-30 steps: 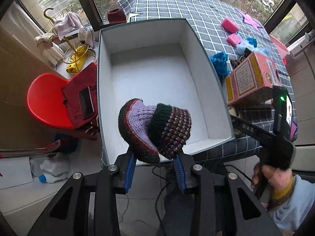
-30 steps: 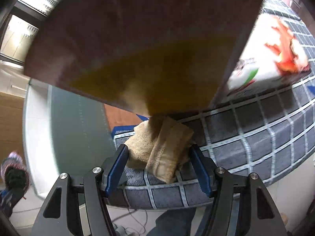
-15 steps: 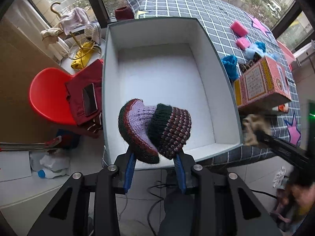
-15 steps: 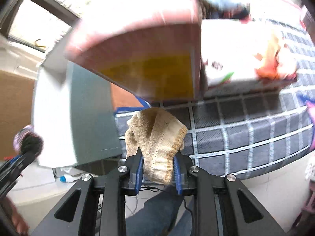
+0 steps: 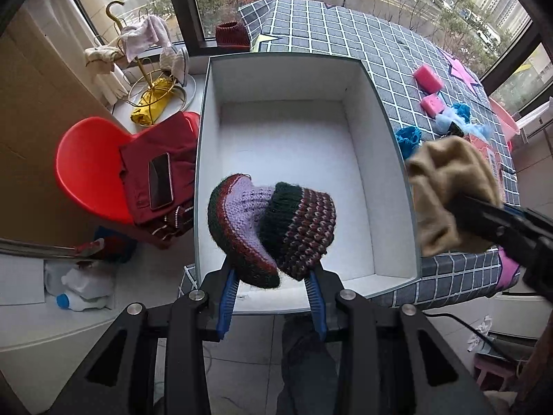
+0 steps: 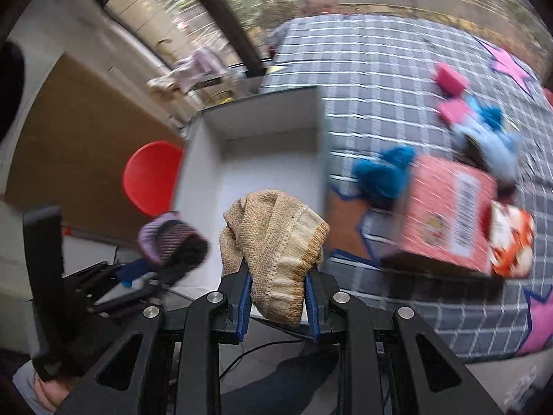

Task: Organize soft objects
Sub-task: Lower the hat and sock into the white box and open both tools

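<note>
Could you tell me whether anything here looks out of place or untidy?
Yes: on the checked tablecloth, the pink printed carton sits askew, propped on something and tilted, beside blue yarn and pink sponges lying loose. The white box holds nothing yet.

One white box (image 5: 373, 110), two pink sponges (image 5: 428, 79), one pink carton (image 6: 449, 214), one knitted hat (image 5: 273, 231), one tan cloth (image 6: 276, 235), one red chair (image 5: 86, 173).

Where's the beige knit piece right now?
The beige knit piece is pinched in the right gripper, off the table. In the left wrist view it hangs at the right, over the white box's right wall.
</note>
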